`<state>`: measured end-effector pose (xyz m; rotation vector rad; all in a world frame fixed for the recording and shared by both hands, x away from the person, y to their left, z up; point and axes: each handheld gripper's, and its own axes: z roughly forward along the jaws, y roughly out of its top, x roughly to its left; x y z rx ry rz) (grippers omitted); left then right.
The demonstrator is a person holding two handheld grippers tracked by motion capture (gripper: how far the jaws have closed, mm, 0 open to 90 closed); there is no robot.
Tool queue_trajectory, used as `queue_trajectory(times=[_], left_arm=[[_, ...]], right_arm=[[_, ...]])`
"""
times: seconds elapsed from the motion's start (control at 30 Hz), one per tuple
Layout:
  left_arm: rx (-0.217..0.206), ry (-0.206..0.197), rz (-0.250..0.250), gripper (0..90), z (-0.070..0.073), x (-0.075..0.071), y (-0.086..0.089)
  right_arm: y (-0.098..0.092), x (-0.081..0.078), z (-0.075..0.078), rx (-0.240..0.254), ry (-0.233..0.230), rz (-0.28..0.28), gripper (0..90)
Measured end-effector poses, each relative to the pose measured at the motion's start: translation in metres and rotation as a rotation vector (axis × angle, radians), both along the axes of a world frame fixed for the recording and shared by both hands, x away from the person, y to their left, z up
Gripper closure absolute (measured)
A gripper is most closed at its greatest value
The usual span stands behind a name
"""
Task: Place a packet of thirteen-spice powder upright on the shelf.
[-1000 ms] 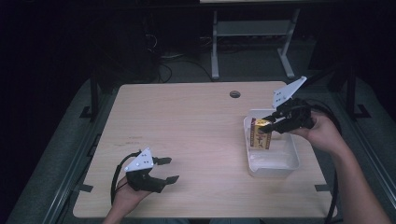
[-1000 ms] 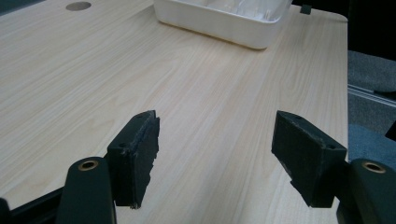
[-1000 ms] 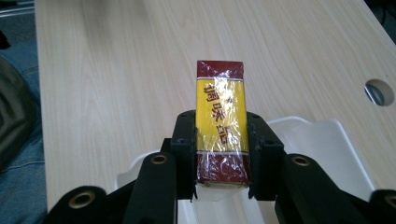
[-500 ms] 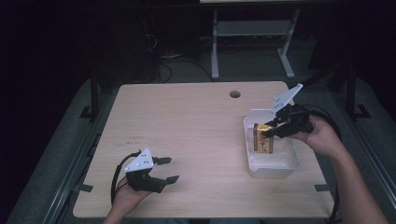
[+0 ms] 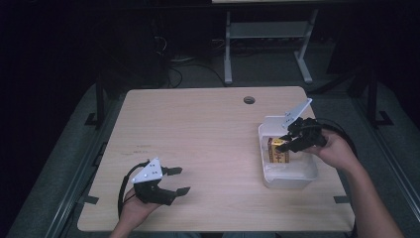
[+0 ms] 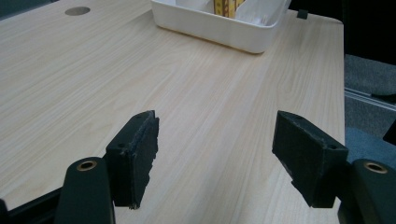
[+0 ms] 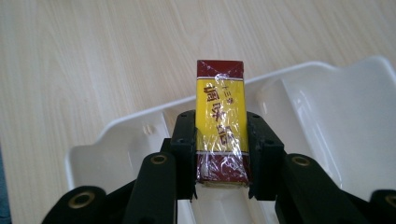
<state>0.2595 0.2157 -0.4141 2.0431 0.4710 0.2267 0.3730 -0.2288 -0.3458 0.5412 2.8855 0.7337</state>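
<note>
1. The right gripper (image 5: 287, 144) was clamped on a yellow and dark red box (image 7: 220, 126), both pads pressed against its long sides
2. The box hung inside the white tray (image 5: 292, 176) near the table's (image 5: 208, 139) right edge, at the tray's left side
3. The left gripper (image 5: 173, 181) sat low over the table's near left part, jaws spread wide with nothing between them, well apart from the tray
</note>
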Motion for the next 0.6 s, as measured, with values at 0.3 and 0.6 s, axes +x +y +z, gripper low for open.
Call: queue_trajectory(times=[0.3, 0.6], left_arm=[[-0.001, -0.003, -0.003, 30.5, 0.0, -0.001, -0.001], [0.0, -0.002, -0.01, 30.4, 0.0, -0.001, -0.004]], right_arm=[[-0.011, -0.003, -0.007, 0.017, 0.001, -0.035, 66.2], [-0.031, -0.014, -0.016, 0.014, -0.033, -0.093, 62.3]])
